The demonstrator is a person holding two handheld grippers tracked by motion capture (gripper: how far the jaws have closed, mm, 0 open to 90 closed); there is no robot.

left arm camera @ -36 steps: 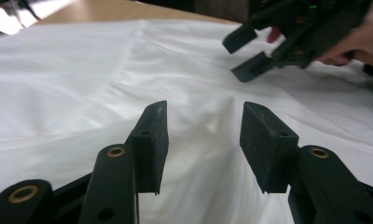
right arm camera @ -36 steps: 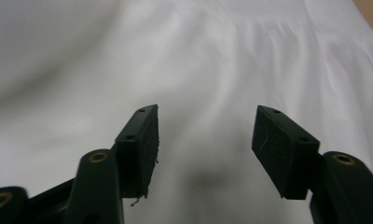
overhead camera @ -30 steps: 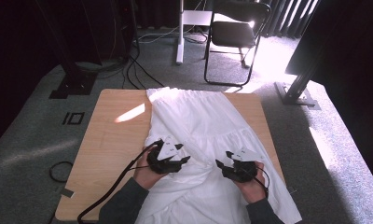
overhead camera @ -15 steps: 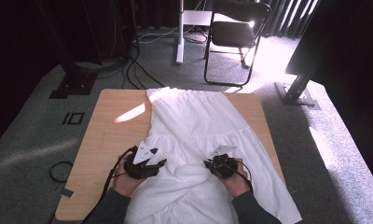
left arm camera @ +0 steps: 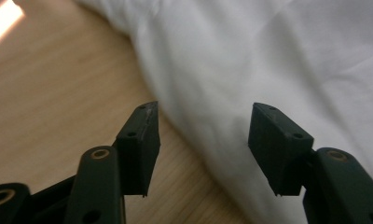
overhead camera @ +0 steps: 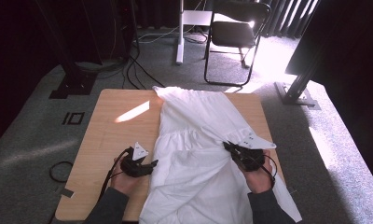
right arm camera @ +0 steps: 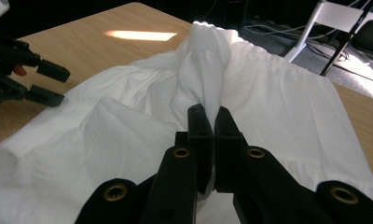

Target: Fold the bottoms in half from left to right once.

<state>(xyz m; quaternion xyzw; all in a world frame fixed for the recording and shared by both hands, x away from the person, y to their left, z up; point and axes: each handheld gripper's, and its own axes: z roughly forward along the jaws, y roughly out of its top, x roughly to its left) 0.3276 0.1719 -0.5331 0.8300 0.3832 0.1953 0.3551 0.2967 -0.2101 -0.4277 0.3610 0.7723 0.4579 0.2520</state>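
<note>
White garment [overhead camera: 198, 140] lies lengthwise away; right claw [overhead camera: 233, 150] pinches it (left claw [overhead camera: 153, 164] agape, opening).

Dark grey sleeves at both forearms. Black left gripper [overhead camera: 149, 164] and right gripper [overhead camera: 227, 146], each with grey three-cornered plate, brass-ringed pivots, trailing black cable.

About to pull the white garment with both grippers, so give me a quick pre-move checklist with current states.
1. Right gripper shut on the white garment: ok, a fold is pinched and lifted.
2. Left gripper gripping the garment: not ok, fingers apart, having just been opening, straddling the garment's edge without pressing.
3. Left gripper at the garment's left edge: ok.
4. Garment on the table: not ok, near corner hangs off.
5. Cables clear of the cloth: cannot tell.
</note>
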